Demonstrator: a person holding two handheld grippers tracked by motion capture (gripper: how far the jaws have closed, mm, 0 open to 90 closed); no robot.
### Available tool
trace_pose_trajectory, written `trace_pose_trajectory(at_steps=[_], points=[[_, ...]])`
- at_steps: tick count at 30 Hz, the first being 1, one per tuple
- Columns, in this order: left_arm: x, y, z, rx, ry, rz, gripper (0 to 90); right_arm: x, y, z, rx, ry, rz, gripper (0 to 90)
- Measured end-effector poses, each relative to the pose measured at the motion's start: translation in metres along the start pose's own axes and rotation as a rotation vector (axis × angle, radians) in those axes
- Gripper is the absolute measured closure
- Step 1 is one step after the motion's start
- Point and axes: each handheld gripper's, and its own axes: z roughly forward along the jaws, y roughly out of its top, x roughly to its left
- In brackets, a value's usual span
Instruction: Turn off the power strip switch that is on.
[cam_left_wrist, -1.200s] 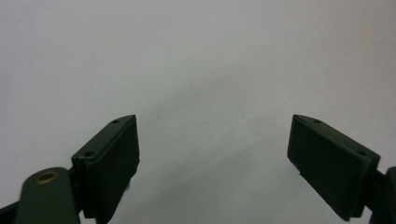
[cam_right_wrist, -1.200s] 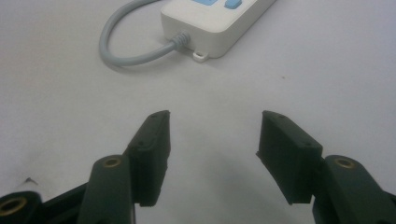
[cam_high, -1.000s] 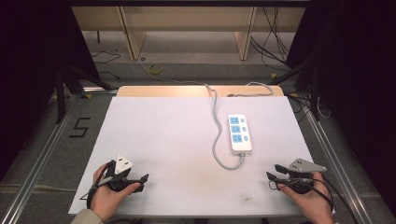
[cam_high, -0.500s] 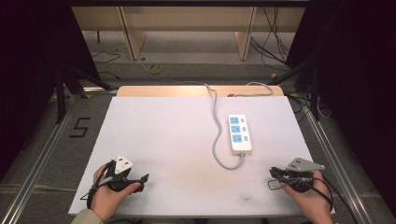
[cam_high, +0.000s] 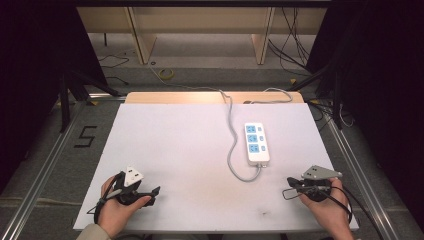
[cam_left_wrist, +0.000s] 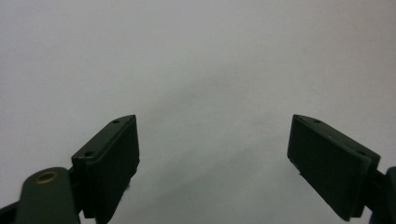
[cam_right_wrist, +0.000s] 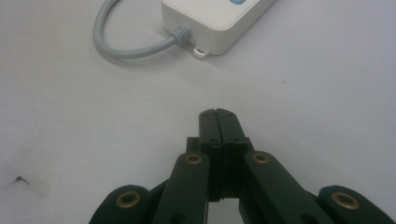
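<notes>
Power strip (cam_high: 257, 143) lies lengthwise away from the person on the counter (cam_high: 175, 145), nearest the right tongs (cam_high: 291, 182), pressed together; left tongs (cam_high: 153, 192) gape.

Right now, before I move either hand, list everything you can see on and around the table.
Power strip: one, white with blue sockets, right half of table.
Cord: one, grey, loops from the strip's near end, then runs off the far edge.
Table: one, white top.
Floor marking: one, black "5", left of table.
Wooden frame: one, light brown, beyond table.
Left gripper: one, black, near-left edge, jaws apart.
Right gripper: one, black, near-right edge, jaws closed on nothing.
</notes>
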Motion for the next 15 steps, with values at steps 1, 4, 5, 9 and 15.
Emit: trace_pose_trajectory(at_steps=[1, 4, 5, 9, 15], points=[[0.000, 0.000, 0.000, -0.003, 0.000, -0.002, 16.5, 0.000, 0.001, 0.000, 0.003, 0.001, 0.001, 90.0], [-0.001, 0.001, 0.000, -0.005, -0.003, 0.001, 16.5, -0.001, 0.003, 0.003, 0.010, 0.002, 0.000, 90.0], [-0.001, 0.001, 0.001, -0.005, -0.004, 0.001, 16.5, -0.001, 0.004, 0.003, 0.014, 0.001, 0.005, 90.0], [-0.001, 0.001, 0.002, -0.008, -0.006, -0.010, 16.5, -0.001, 0.010, 0.002, 0.006, -0.006, 0.008, 90.0], [-0.001, 0.001, 0.001, -0.009, -0.003, -0.005, 16.5, -0.002, 0.018, 0.002, 0.007, -0.004, 0.018, 90.0]])
